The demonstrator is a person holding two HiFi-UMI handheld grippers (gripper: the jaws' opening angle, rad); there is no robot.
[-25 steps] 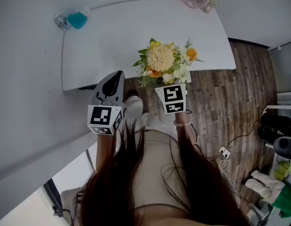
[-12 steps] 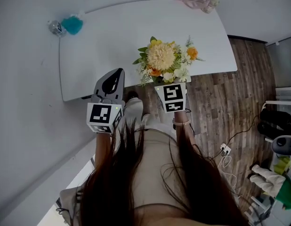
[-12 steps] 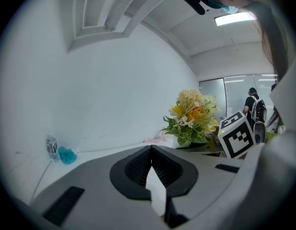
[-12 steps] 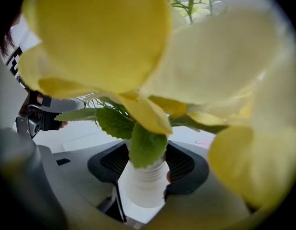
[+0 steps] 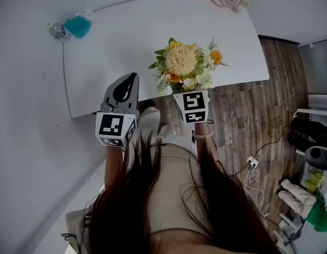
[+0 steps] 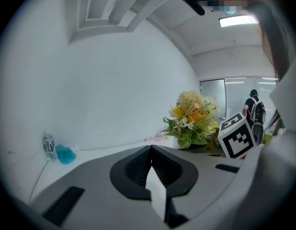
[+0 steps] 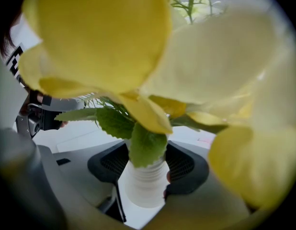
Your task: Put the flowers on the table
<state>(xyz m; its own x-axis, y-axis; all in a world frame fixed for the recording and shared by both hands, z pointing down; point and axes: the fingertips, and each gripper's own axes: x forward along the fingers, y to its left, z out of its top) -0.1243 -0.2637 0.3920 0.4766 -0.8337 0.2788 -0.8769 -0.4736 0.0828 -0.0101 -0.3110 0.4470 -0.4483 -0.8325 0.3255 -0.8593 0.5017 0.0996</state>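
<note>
The flowers (image 5: 185, 67) are made up as a bunch: a large pale yellow bloom in the middle, with smaller orange and white blooms and green leaves round it, all set in a white ribbed vase (image 7: 144, 181). The bunch is held over the near edge of the white table (image 5: 126, 41), right of that edge's middle. Black-and-white square markers are carried on each gripper's cube (image 5: 191, 107). The label on the bottle (image 5: 57, 30) at the table's far left corner is too small to be read. The right gripper (image 7: 145, 164) is clenched on the vase, whose ribbed wall is pressed from both sides by the jaws. The left gripper (image 6: 150, 164) is closed, jaws together with nothing between them, and is held beside the flowers at the same edge
</note>
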